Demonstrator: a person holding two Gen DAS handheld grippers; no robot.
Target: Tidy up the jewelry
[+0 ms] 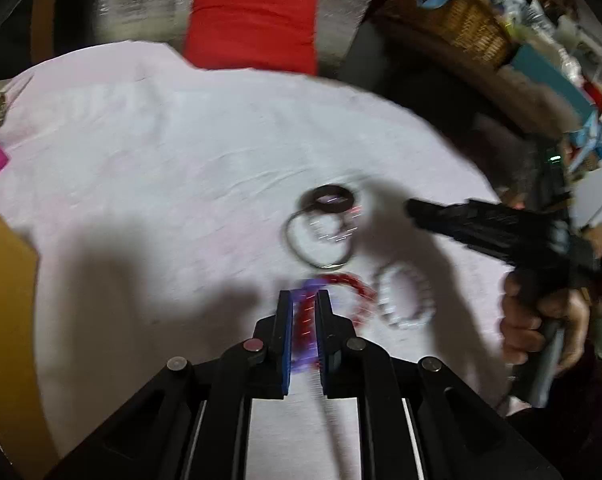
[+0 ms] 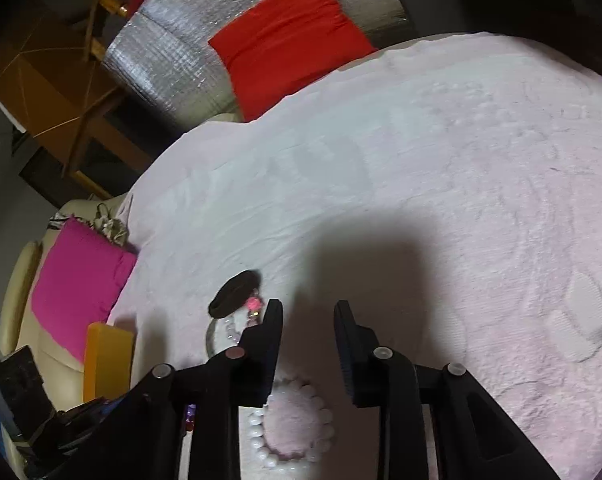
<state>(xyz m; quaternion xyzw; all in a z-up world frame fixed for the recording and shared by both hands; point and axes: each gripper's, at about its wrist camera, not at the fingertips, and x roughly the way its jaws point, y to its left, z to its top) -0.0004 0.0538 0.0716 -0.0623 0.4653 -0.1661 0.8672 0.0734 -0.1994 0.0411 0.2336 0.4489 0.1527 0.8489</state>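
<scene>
Pale pink cloth [image 1: 181, 160] covers the surface; red cushion [image 1: 253, 24] at its far edge, magenta cushion [image 2: 77, 284] and orange box [image 2: 107, 356] to the side. Left hand-held gripper [image 1: 305, 300]: clenched on a blurred red and purple beaded bracelet [image 1: 353, 284]. White bead bracelet [image 1: 405, 296] lies just beside it on the cloth. Dark thin bangle [image 1: 317, 240] and dark thick ring [image 1: 329, 198] lie farther out, touching. Right hand-held gripper [image 2: 309, 308]: released, fingers apart, holding nothing, above the white bead bracelet [image 2: 293, 424].
</scene>
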